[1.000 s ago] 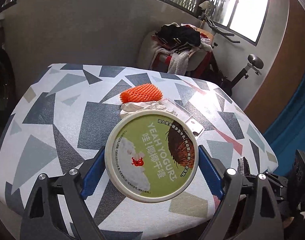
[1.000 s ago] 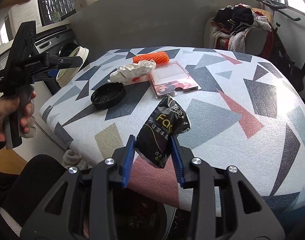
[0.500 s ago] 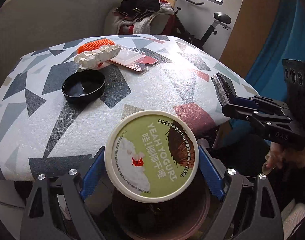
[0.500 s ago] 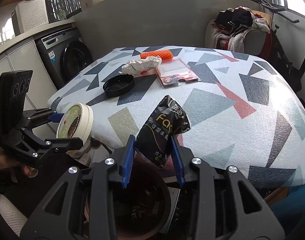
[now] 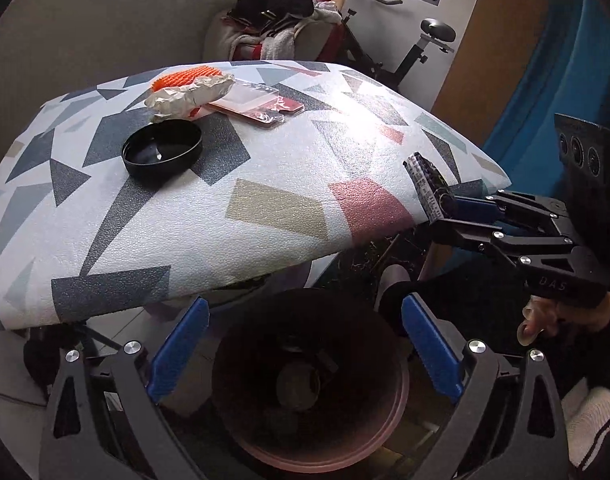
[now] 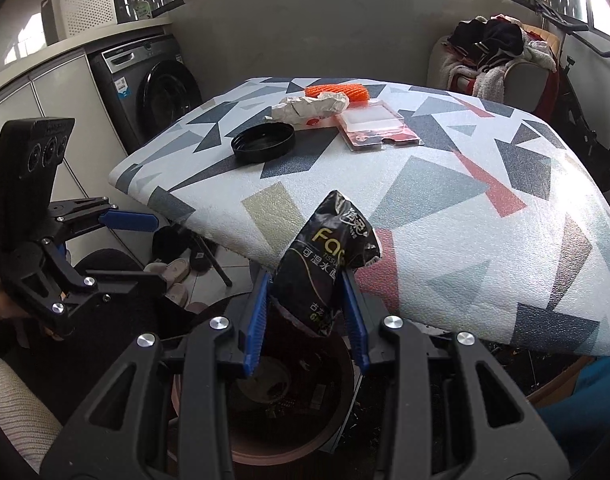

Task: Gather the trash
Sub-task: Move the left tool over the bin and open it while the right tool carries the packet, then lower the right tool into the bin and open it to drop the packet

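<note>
My left gripper (image 5: 303, 312) hangs over a brown round bin (image 5: 317, 460) beside the table; its jaws are opening and nothing is between them. A dim round shape lies deep in the bin. My right gripper (image 6: 305, 280) is shut on a black tissue packet (image 6: 325, 256), held above the same bin (image 6: 285, 456) at the table's edge. On the patterned table (image 5: 265, 208) lie a black lid (image 5: 161, 152), crumpled paper (image 5: 189, 94), an orange foam net (image 5: 181, 76) and a clear blister pack (image 5: 257, 104).
A washing machine (image 6: 161, 92) stands left of the table. Behind it are a chair piled with clothes (image 5: 273, 20) and an exercise bike (image 5: 425, 40). Slippers (image 6: 173, 276) lie on the floor under the table. A person's hand (image 5: 545, 320) holds the right gripper's handle.
The left gripper swung from above the table to over the bin, then let go of the green yoghurt tub, which is gone from its jaws. The right gripper carried the packet over the bin.
</note>
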A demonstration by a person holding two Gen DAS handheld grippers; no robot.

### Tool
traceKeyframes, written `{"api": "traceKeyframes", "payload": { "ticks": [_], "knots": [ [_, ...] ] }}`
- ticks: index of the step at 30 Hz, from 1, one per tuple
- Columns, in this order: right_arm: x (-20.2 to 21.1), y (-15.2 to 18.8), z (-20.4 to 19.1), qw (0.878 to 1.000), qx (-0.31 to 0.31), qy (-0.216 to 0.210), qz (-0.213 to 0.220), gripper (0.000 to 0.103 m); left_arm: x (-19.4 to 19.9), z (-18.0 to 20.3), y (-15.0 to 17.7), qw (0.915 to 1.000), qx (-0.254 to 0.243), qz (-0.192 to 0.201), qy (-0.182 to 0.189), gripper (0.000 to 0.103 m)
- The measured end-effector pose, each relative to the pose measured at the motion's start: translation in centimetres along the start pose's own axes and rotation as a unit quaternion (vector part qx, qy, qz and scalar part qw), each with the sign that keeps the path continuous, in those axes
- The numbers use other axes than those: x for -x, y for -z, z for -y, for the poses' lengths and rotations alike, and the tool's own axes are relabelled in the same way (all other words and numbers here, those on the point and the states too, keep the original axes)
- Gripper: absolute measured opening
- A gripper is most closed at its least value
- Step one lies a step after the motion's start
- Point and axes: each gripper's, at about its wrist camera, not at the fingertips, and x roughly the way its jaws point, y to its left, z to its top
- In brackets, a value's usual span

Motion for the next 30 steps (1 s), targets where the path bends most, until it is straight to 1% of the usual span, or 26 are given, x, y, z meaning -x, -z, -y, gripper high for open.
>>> {"api": "traceKeyframes", "payload": {
  "ticks": [4,10,14,17,20,22,23,24,28,29,30],
  "knots": [
    [-0.7,0.6,-1.1,1.000,0.018,-0.012,-0.014,0.038,1.6,-0.6,-0.1,0.9996,-0.002,0.025,-0.016,0.096],
    [-1.8,1.0,-2.8,0.998,0.051,-0.026,-0.037,0.038,3.2,-1.1,0.5,0.9973,-0.021,0.059,-0.039,0.097],
    [-2.7,1.4,-3.8,0.996,0.070,-0.030,-0.055,0.038,3.6,-1.4,0.9,0.9960,-0.014,0.071,-0.051,0.097],
    [-3.5,1.8,-4.1,0.994,0.078,-0.034,-0.072,0.038,3.6,-2.3,1.2,0.9947,0.014,0.077,-0.067,0.097],
    [-4.3,2.0,-4.5,0.991,0.086,-0.039,-0.090,0.039,4.1,-3.8,1.3,0.9927,0.055,0.087,-0.064,0.097],
    [-4.7,2.2,-4.7,0.990,0.091,-0.041,-0.098,0.039,4.0,-4.7,1.4,0.9917,0.076,0.083,-0.062,0.097],
    [-4.8,2.2,-4.8,0.990,0.094,-0.041,-0.100,0.040,4.0,-4.9,1.4,0.9913,0.083,0.081,-0.062,0.097],
    [-4.9,2.3,-4.9,0.989,0.095,-0.042,-0.102,0.044,3.9,-5.1,1.4,0.9912,0.087,0.079,-0.062,0.097],
    [-5.3,2.4,-5.2,0.988,0.099,-0.039,-0.110,0.049,3.9,-5.0,1.5,0.9916,0.085,0.077,-0.059,0.097],
    [-5.4,2.5,-5.3,0.988,0.099,-0.034,-0.112,0.056,3.9,-5.0,1.5,0.9917,0.084,0.076,-0.059,0.097],
    [-5.5,2.5,-5.2,0.988,0.099,-0.025,-0.112,0.068,3.9,-4.9,1.6,0.9918,0.085,0.075,-0.060,0.097]
  ]
}}
